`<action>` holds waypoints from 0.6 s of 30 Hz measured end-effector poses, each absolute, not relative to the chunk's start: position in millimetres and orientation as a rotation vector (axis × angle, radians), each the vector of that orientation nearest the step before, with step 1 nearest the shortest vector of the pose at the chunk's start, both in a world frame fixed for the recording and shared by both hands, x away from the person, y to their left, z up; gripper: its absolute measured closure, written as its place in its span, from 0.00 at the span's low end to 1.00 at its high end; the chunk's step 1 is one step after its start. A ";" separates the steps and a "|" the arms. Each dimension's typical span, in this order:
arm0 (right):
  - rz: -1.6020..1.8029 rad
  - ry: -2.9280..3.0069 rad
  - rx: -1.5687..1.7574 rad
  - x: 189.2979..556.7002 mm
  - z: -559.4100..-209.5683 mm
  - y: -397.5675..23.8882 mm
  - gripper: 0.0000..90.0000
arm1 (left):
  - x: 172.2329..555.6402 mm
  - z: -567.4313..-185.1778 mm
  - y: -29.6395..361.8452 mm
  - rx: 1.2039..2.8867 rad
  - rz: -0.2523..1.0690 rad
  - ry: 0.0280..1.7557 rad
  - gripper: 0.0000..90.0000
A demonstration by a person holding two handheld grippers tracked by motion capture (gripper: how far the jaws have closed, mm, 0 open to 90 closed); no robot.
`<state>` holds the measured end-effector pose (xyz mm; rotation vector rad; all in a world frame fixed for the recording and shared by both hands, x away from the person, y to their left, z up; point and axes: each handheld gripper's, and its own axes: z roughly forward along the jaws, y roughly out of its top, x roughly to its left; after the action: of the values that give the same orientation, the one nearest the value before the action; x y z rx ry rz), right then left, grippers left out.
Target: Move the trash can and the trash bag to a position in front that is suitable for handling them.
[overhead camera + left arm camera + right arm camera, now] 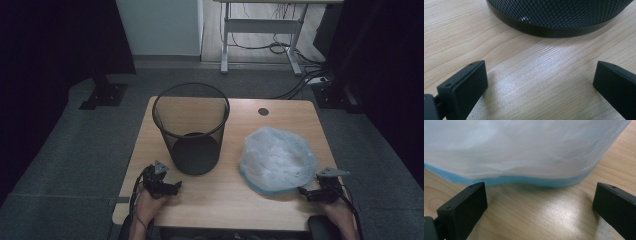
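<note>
Dim room, wooden worktop (225, 192) in the light. Left tongs (172, 189) just left of the black mesh bin (191, 127), jaws wide, nothing between them, bare wood below. Bin stands upright, unlined. Right of the bin, apart from it, lies the crumpled pale-blue plastic bag (277, 159). Right tongs (304, 192) at the bag's near edge, jaws wide, nothing gripped. Best bet: pinch the blue hem (519, 180) low and thin, one layer, then lift.

A black mesh bin (191, 127) stands upright and empty, left of centre on the bench. To its right, just apart, lies a crumpled, translucent pale-blue plastic bag (277, 159) near the front edge.
</note>
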<state>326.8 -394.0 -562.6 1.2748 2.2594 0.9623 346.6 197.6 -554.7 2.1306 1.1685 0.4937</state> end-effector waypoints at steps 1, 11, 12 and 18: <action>0.963 2.261 1.274 325.8 -562.6 -394.0 0.00 | 346.4 -554.7 197.6 2.130 0.494 1.170 0.00; 0.940 2.262 1.267 318.3 -560.7 -397.7 0.00 | 346.0 -554.7 197.6 2.129 0.494 1.171 0.00; 0.931 2.264 1.265 316.7 -559.7 -399.0 0.00 | 346.0 -554.7 197.6 2.130 0.494 1.171 0.00; 0.925 2.257 1.291 308.2 -550.3 -403.3 0.00 | 345.8 -554.6 197.5 2.130 0.495 1.173 0.00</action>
<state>308.2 -403.3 -550.3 1.2913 2.2571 0.9253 345.8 197.5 -554.6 2.1298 1.1727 0.4947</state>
